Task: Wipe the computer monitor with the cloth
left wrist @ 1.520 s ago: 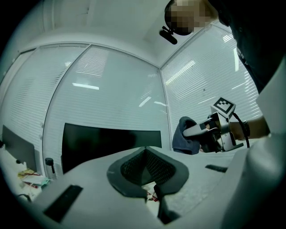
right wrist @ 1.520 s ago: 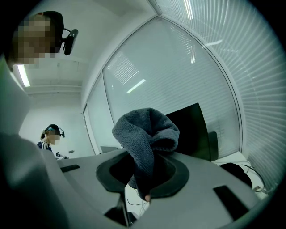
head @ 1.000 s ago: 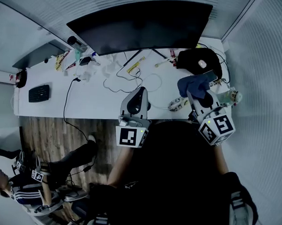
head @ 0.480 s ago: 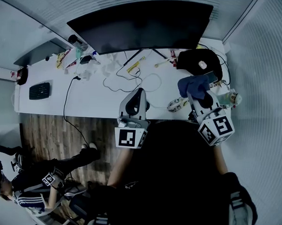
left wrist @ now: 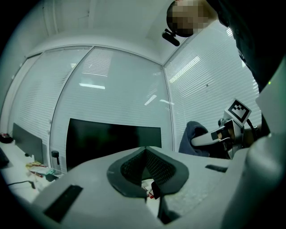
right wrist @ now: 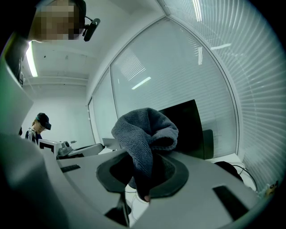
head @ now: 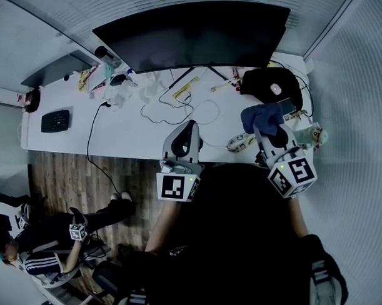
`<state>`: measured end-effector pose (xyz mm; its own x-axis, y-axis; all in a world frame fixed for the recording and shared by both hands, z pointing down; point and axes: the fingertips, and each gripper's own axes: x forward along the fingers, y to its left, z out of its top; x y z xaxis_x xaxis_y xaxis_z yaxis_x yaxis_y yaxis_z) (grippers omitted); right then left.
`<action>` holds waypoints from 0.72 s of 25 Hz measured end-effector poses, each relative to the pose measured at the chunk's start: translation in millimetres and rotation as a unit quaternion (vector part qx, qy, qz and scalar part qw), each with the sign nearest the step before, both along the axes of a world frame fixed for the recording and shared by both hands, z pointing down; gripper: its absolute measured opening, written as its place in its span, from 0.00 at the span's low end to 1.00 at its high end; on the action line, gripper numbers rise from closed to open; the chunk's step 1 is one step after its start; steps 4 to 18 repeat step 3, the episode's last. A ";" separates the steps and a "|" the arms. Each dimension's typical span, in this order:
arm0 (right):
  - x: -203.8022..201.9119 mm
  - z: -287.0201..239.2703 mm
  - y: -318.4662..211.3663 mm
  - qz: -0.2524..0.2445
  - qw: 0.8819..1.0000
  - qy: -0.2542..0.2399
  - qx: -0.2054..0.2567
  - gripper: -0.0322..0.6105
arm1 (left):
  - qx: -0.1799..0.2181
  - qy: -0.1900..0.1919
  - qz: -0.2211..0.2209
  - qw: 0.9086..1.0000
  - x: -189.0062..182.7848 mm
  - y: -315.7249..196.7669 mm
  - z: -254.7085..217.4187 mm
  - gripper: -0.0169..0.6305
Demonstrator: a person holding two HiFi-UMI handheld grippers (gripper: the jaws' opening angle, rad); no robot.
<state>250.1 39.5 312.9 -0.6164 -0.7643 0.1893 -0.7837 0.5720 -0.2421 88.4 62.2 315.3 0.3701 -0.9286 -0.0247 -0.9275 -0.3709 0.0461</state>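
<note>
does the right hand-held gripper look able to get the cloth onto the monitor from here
Probably yes: the right hand-held gripper grips the cloth above the desk, and only a mouse lies low between it and the monitor.

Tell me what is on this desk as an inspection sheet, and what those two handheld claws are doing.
Surface: white desk, middle mostly bare.
Job's things: dark monitor upright at the back; blue cloth held apart from the screen.
Clutter: keyboard far left; mouse on a black pad; wrappers by the monitor.
Grippers: left gripper shut, empty; right gripper shut on the cloth.
Cables: black cable hangs over the front edge; white cable loops mid-desk.
Surroundings: blinds on the walls; wood floor; seated person lower left.
</note>
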 end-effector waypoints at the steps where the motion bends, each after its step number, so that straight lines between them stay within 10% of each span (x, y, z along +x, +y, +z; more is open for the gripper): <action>1: 1.1 1.0 0.2 0.001 1.000 0.000 -0.001 0.17 | 0.000 0.000 0.000 1.000 0.7 0.3 0.4 0.04; 18: 3.5 3.4 0.6 0.003 1.000 0.000 -0.005 0.17 | 0.000 -0.001 0.001 1.000 1.9 0.9 1.3 0.04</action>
